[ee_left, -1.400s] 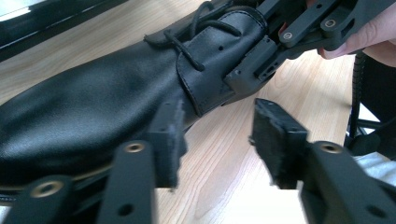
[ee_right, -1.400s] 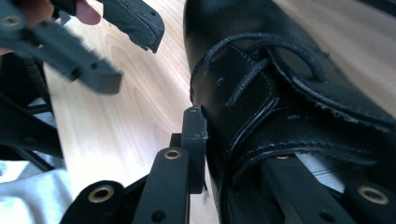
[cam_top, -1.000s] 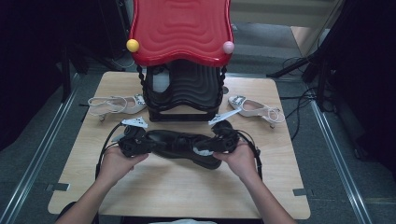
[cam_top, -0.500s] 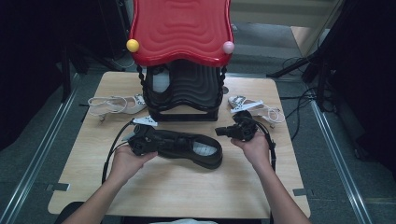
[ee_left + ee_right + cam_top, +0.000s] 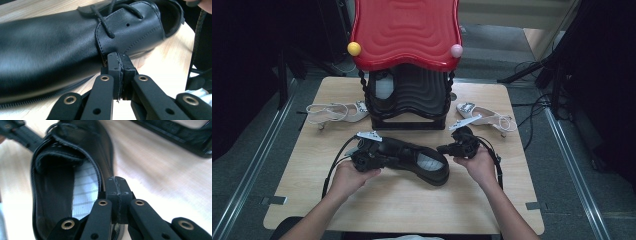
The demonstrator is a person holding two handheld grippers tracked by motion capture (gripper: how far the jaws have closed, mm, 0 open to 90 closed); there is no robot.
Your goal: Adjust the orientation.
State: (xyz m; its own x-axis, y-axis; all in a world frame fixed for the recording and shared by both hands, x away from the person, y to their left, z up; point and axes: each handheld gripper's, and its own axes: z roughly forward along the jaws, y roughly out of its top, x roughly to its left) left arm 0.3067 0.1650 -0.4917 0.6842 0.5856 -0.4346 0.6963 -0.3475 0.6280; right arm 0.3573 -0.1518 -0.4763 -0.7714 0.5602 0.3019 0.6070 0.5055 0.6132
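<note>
The black shoe (image 5: 409, 159) lies on the table (image 5: 402, 210) before the rack (image 5: 408, 97), not yet shelved, with the left gripper (image 5: 117, 61) and right gripper (image 5: 117, 185) both closed, empty, beside it.

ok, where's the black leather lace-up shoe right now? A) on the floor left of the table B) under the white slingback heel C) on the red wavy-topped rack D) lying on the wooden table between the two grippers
D: the black leather lace-up shoe lies on the wooden table, with the left gripper at one end and the right gripper at the other, both with jaws shut.
</note>
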